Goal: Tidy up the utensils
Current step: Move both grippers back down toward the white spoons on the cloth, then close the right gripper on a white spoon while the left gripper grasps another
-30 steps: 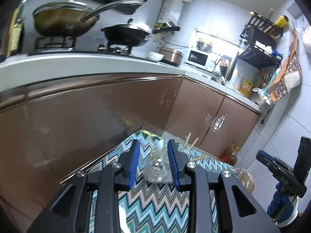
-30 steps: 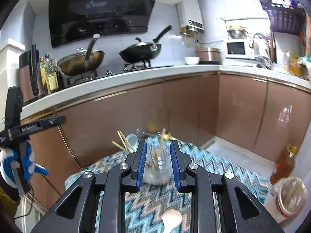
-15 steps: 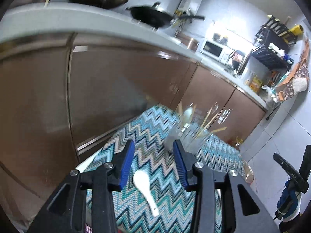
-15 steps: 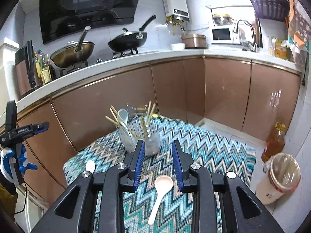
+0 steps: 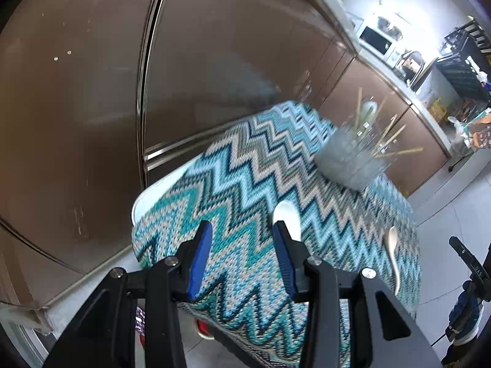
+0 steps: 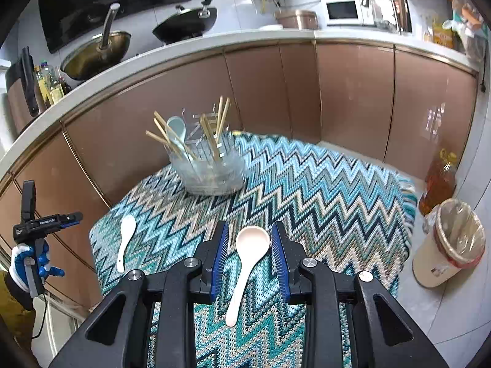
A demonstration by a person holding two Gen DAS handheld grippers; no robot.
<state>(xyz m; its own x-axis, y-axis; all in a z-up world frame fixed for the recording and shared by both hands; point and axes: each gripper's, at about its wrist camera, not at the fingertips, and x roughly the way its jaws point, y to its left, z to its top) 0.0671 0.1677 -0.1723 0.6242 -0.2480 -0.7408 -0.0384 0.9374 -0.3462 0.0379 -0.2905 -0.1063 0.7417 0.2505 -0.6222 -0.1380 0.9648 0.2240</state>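
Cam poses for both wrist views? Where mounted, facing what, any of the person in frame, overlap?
Left wrist: on the left hand-held gripper, angled down at the zigzag cloth; no body visible.
Right wrist: on the right hand-held gripper, straddling the pink spoon; gloved left hand at frame left.
Shared: clear utensil holder, white spoon, cloth.

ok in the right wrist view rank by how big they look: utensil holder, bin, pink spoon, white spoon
1. bin and holder: look about alike, unranked
2. pink spoon, though it lies nearest the camera
3. white spoon
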